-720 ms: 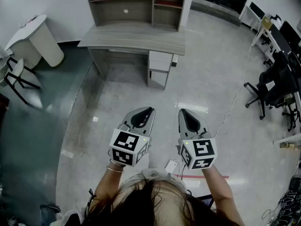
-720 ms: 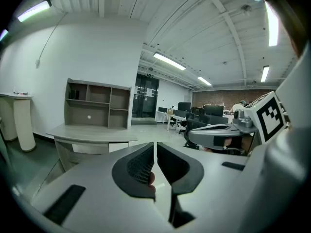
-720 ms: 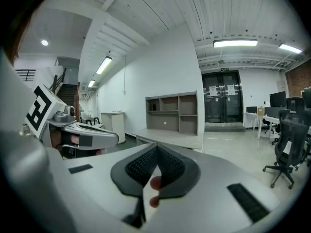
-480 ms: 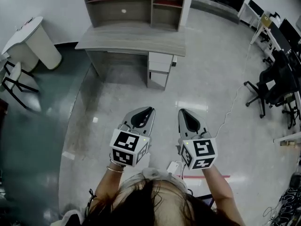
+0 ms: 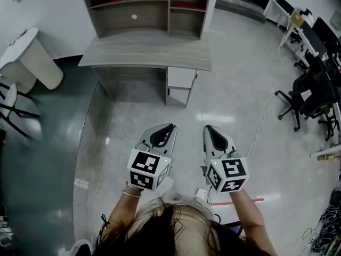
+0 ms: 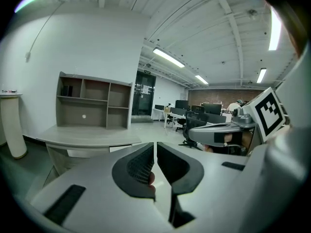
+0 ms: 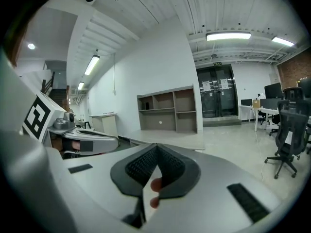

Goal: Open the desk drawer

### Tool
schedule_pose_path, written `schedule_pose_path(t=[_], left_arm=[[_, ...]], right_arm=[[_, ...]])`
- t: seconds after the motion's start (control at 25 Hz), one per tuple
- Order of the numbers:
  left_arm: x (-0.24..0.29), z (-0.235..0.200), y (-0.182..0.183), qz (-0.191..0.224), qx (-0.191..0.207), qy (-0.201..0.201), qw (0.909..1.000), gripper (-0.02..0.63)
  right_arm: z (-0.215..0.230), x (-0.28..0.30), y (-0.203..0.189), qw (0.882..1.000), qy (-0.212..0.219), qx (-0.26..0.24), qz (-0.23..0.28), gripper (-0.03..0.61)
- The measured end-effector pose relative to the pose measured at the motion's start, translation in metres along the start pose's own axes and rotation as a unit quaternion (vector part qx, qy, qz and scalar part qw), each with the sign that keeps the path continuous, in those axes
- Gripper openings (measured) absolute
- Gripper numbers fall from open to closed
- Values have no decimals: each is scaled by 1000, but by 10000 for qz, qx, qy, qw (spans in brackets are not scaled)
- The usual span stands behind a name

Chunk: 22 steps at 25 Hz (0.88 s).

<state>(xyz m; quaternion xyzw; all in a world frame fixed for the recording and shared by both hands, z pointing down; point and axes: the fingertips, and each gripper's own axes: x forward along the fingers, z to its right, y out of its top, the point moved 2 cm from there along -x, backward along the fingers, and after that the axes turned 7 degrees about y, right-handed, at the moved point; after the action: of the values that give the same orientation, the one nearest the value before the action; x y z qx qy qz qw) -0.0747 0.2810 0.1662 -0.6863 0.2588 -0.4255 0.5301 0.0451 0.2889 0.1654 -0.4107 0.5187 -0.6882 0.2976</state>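
A grey desk (image 5: 146, 53) with a shelf unit (image 5: 146, 7) on top stands against the far wall. Its white drawer stack (image 5: 180, 84) sits under the right end, all fronts closed. Both grippers hover side by side over the shiny floor, well short of the desk. My left gripper (image 5: 170, 127) has its jaws together with nothing between them. My right gripper (image 5: 207, 128) is shut and empty too. The desk (image 6: 92, 140) lies ahead in the left gripper view, beyond the left gripper (image 6: 155, 149). It shows again as the desk (image 7: 170, 141) past the right gripper (image 7: 155, 152).
A white round pedestal table (image 5: 32, 52) and black-framed chairs (image 5: 13, 97) stand on the dark floor at the left. Black office chairs (image 5: 306, 97) and desks fill the right side. A white cable (image 5: 261, 124) runs across the floor.
The view has moved toward the desk, which now sits lower and larger in the head view. Both grippers keep their places side by side, still closed.
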Motion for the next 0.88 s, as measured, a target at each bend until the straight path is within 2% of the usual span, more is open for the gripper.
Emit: schedule_pose_path(t=[0.36, 0.56, 0.88], left_arm=[[26, -39, 7, -40, 13, -194, 9998, 28], [34, -48, 5, -92, -53, -243, 9996, 28], [54, -60, 3, -205, -126, -215, 9995, 28]], right_arm=[[0, 44, 11, 9998, -177, -64, 38, 21], [7, 55, 10, 9994, -274, 190, 37, 21], [30, 70, 14, 9985, -418, 319, 146, 21]])
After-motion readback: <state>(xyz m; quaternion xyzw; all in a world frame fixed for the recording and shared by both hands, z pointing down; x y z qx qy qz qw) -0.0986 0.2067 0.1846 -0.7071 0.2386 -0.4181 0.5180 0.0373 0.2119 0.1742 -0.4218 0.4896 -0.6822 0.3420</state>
